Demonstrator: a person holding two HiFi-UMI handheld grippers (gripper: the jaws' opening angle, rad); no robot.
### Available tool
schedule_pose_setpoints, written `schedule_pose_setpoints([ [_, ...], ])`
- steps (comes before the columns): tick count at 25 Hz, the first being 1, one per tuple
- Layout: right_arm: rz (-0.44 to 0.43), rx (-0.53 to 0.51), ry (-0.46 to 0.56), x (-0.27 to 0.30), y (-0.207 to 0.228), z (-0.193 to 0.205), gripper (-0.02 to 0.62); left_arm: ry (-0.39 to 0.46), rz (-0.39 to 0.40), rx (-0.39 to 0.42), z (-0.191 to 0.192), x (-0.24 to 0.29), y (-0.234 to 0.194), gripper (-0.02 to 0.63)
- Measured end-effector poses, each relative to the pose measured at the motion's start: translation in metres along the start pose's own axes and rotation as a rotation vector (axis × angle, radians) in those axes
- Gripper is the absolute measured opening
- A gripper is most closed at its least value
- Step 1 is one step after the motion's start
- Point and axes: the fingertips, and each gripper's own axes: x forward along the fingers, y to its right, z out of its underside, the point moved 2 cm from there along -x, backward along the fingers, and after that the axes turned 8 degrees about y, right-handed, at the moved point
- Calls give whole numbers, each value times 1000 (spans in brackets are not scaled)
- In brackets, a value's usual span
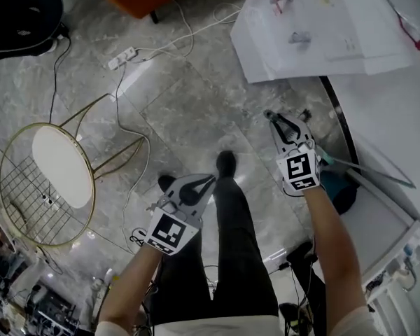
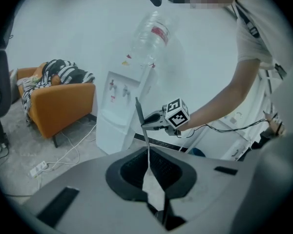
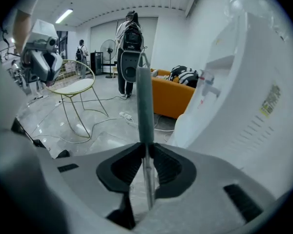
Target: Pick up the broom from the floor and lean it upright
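The broom handle [image 3: 145, 96] is seen clamped by the right tool [image 3: 146, 146] and the left tool [image 2: 147, 153] only in the gripper views. Beyond the left tool, a bottle's red label [image 2: 159, 33] is unreadable.

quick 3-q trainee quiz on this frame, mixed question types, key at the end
1. True or false: the right hand-held gripper is shut on the thin grey broom handle.
2. In the head view, the gold wire chair with a round white seat is at the: A) left B) right C) top centre.
3. In the left gripper view, what furniture stands left of the tall white water dispenser?
Key: 1 true; 2 A; 3 the orange armchair.
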Motion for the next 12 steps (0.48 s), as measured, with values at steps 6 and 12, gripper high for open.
schedule_pose_setpoints([
  [6, 111, 89, 16, -50, 49, 1, 78, -15, 57, 38, -31, 26, 28, 12],
  [12, 264, 209, 31, -102, 108, 6, 78, -18, 136, 80, -66, 55, 61, 12],
])
